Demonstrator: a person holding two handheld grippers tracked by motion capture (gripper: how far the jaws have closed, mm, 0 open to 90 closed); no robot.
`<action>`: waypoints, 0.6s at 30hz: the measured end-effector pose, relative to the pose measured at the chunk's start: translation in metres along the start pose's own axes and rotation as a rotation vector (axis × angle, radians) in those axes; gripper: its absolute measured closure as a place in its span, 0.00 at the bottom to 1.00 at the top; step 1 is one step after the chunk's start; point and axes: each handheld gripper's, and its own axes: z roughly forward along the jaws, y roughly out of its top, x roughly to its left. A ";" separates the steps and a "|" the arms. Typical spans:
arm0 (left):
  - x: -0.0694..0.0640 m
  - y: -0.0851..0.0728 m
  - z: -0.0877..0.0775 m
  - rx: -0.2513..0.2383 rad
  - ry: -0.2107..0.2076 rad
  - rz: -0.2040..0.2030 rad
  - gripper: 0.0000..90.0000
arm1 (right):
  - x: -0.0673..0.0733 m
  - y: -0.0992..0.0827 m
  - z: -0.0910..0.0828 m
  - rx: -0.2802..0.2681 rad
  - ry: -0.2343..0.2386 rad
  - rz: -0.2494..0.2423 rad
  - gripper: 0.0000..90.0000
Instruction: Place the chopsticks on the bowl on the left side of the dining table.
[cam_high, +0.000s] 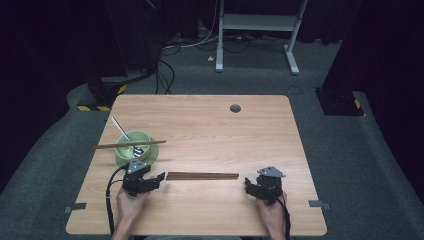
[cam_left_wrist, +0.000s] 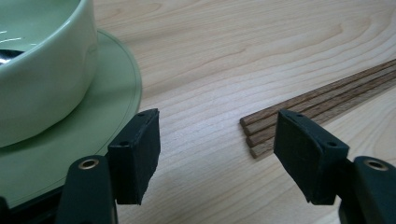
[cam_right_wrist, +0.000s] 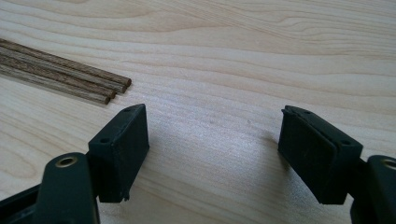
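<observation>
Room: dark floor around a pale wooden table (cam_high: 210, 130), with a white frame stand (cam_high: 257, 30) and loose cables behind it.
Table top: light grain, a small round grey plug (cam_high: 235, 108) near the far edge.
Chopsticks: a bundle of dark wooden chopsticks (cam_high: 202, 176) lies flat along the near part of the table, between the two grippers; the sticks lie side by side, touching each other.
Left gripper: the left gripper (cam_high: 159, 177) is held low at the left end of the bundle, jaws spread wide with nothing clamped; in the left gripper view (cam_left_wrist: 217, 154) the stick ends (cam_left_wrist: 254, 133) lie just beside the right-hand jaw, whether touching it cannot be told.
Right gripper: the right gripper (cam_high: 248, 186) sits near the right end of the bundle, jaws apart and empty; in the right gripper view (cam_right_wrist: 212, 154) the stick ends (cam_right_wrist: 114, 89) lie ahead of the left-hand jaw, clear of it.
Bowl: a green bowl (cam_high: 132, 144) stands on a green saucer (cam_high: 152, 157) at the left, just beyond the left gripper.
On the bowl: a metal spoon (cam_high: 125, 135) leans inside it, and a single chopstick (cam_high: 130, 145) rests across its rim.
</observation>
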 end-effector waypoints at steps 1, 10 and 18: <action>0.000 0.000 0.001 0.001 0.007 -0.003 0.35 | 0.000 0.000 0.000 0.000 0.000 0.000 0.26; 0.002 -0.005 0.008 0.011 0.046 0.001 0.36 | 0.000 0.000 0.000 0.000 0.000 0.000 0.26; 0.004 -0.010 0.015 0.016 0.094 0.002 0.36 | 0.000 0.000 0.000 0.000 0.000 0.000 0.26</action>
